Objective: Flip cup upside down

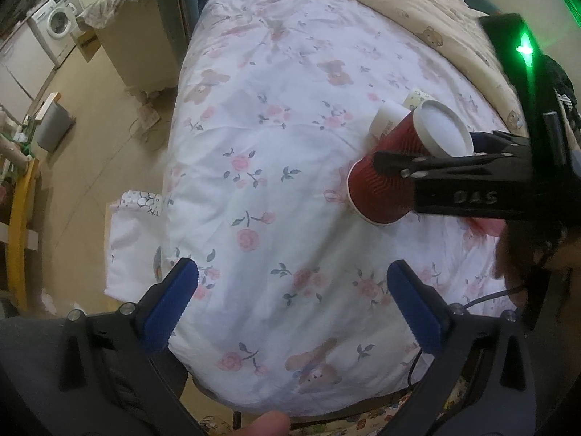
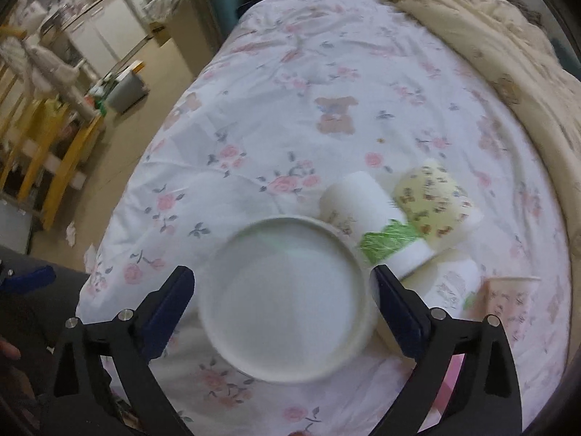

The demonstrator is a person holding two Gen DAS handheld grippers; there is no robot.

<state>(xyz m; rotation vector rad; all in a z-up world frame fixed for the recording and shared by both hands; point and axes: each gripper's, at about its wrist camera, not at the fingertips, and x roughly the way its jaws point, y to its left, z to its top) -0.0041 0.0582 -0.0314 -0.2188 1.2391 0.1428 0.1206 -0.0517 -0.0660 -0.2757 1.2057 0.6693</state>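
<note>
A red ribbed paper cup [image 1: 385, 178] is held over the bed, tilted with its white base [image 1: 443, 127] up and its mouth pointing down-left. My right gripper [image 1: 435, 167] is shut on the red cup. In the right wrist view the cup's white base [image 2: 287, 301] fills the space between my right gripper's [image 2: 283, 301] blue pads. My left gripper [image 1: 292, 305] is open and empty, low over the near part of the bed, left of the cup.
The bed has a white floral sheet [image 1: 276, 138] and a beige quilt [image 1: 435, 18] at the far right. Several other paper cups [image 2: 381, 218] lie on the sheet behind the red one. The floor, a grey bin [image 1: 54, 123] and a washing machine [image 1: 54, 21] are to the left.
</note>
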